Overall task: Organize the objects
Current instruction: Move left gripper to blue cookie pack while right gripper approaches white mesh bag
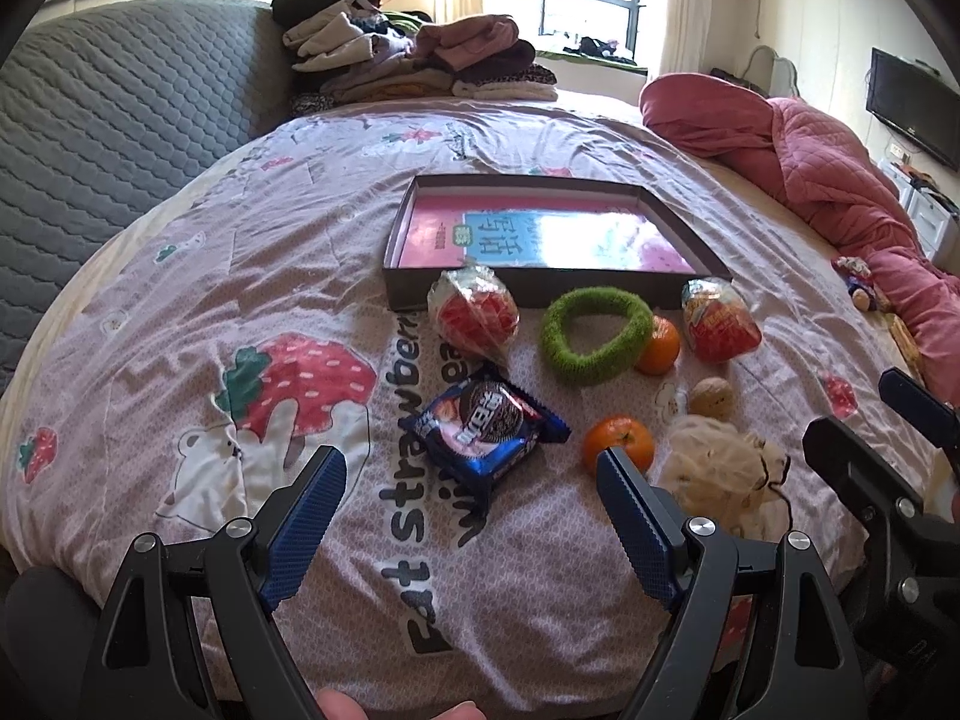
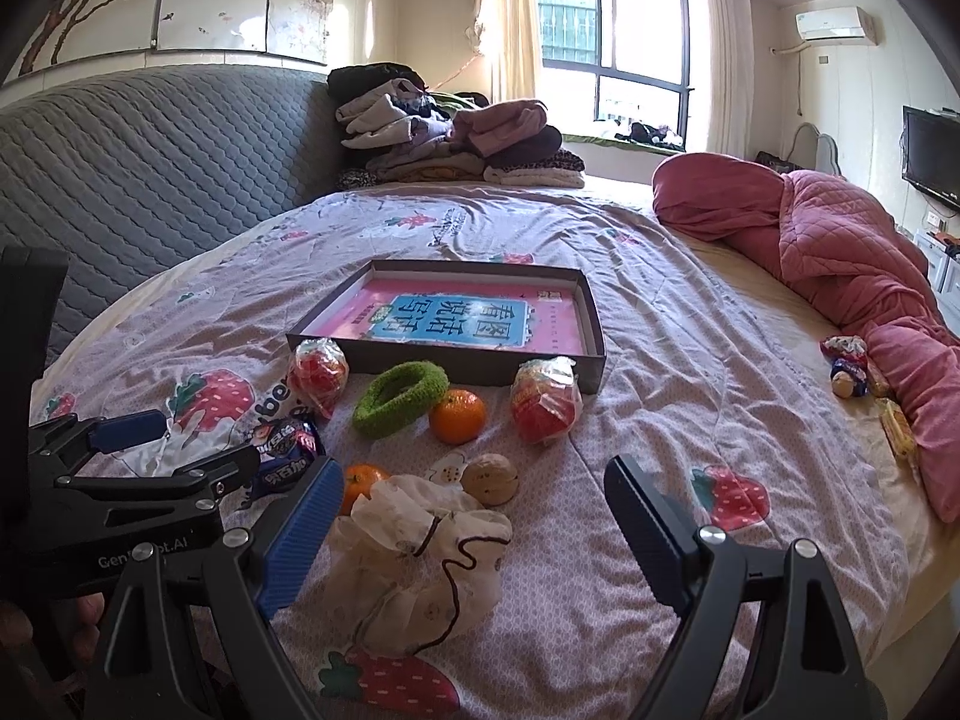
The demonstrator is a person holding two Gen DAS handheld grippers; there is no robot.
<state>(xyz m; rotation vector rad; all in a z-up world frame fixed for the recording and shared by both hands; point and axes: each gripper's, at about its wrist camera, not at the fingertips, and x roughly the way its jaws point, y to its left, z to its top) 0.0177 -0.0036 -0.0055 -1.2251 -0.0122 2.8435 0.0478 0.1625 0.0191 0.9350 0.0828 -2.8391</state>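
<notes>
Bed (image 1: 180, 252): big, soft, pink strawberry cover.
Box (image 1: 414, 300): flat, stiff, empty but for a book; sits mid-bed, behind the small stuff.
Cookie pack (image 1: 486, 426): light, crinkly, slippery; grab by the sides, w/ care, cookies prob. crack.
Left gripper (image 1: 474, 486): spread wide, holds nothing, near pack.
Right gripper (image 2: 468, 498): spread wide, empty, over the cloth bag (image 2: 420, 564).
Orange (image 1: 618, 441): round, may roll.

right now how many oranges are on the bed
2. One orange lies just right of the green fuzzy ring, before the box. The other orange lies nearer, between the cookie packet and the mesh pouch. None seems hidden.
</notes>
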